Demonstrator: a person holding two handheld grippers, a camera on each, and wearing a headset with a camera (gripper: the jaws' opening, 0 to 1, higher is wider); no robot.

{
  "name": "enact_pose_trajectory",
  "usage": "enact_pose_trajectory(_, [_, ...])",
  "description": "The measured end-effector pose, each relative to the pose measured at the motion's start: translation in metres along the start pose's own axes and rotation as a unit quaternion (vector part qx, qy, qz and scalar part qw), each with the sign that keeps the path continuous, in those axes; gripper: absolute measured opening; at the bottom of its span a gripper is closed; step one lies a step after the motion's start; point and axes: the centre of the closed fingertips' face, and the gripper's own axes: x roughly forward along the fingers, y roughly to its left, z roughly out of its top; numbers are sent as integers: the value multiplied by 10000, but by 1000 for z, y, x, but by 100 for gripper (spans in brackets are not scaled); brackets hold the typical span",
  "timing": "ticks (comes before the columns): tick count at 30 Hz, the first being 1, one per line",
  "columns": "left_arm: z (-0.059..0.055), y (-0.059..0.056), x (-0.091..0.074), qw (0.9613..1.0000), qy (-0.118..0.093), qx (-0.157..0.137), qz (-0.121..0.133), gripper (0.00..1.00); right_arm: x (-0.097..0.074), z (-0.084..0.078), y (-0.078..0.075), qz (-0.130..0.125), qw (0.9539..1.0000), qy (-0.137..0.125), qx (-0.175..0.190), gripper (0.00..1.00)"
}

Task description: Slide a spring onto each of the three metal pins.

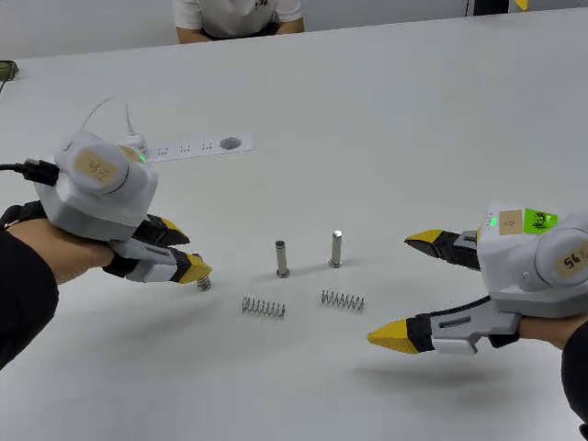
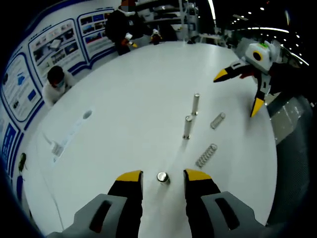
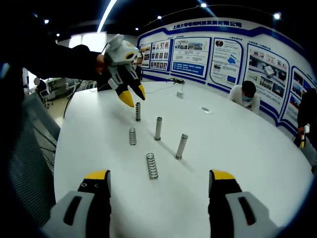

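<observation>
Three metal pins stand upright on the white table (image 1: 367, 110). The left pin (image 1: 204, 282) wears a spring; the middle pin (image 1: 281, 259) and right pin (image 1: 336, 248) are bare. Two loose springs, one (image 1: 264, 307) and another (image 1: 343, 299), lie in front of them. My left gripper (image 1: 191, 254) is open, its yellow tips either side of the sprung pin's top (image 2: 162, 177) with small gaps. My right gripper (image 1: 404, 287) hangs wide open to the right of the pins, holding nothing. In the right gripper view the nearer spring (image 3: 151, 165) lies ahead of its jaws.
A white power strip (image 1: 197, 146) with a cable lies behind the left gripper. A person (image 1: 237, 16) sits at the table's far edge. Open table surface surrounds the pins on all sides.
</observation>
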Motion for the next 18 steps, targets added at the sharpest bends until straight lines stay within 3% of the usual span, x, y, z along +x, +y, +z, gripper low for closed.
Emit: enact_pose_trajectory(18, [28, -16, -11, 9989, -254, 389, -94, 33, 0, 0, 1, 0, 10000, 5, -4, 82])
